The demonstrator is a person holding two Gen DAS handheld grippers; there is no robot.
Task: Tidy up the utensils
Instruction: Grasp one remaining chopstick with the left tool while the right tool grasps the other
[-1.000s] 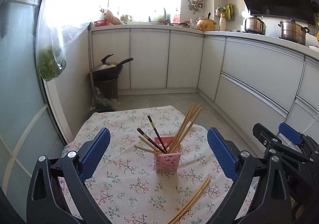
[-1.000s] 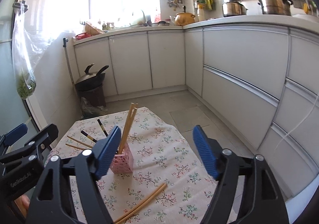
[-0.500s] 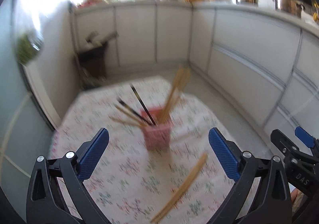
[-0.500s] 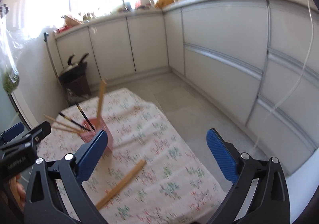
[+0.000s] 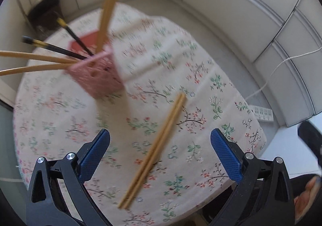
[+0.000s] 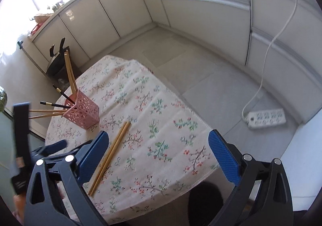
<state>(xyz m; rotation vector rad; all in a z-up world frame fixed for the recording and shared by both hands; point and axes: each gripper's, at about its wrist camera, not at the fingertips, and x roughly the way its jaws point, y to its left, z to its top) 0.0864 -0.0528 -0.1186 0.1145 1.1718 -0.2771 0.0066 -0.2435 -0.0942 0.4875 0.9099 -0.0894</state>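
A pair of wooden chopsticks point(image 5: 157, 145) point(image 6: 111, 153) lies side by side on the floral tablecloth point(image 5: 201, 77) point(image 6: 161, 129). Behind it stands a pink perforated holder point(image 5: 98, 77) point(image 6: 82, 113) with several wooden and black chopsticks sticking out. My left gripper point(image 5: 160, 155) hovers open above the loose pair, its blue pads on either side of it and apart from it. My right gripper point(image 6: 159, 153) is open too, over the cloth to the right of the pair; the left gripper shows at that view's left edge.
White kitchen cabinets point(image 6: 201, 4) curve round the small table. A white power strip point(image 6: 265, 118) with its cable lies on the floor to the right. A dark wok on a bin point(image 6: 57, 61) stands beyond the table. A hand point(image 5: 306, 199) shows at the lower right.
Both grippers have dropped and tilted down toward the table, so the loose chopstick pair and holder look larger. The right jaws stand wider than a second ago.
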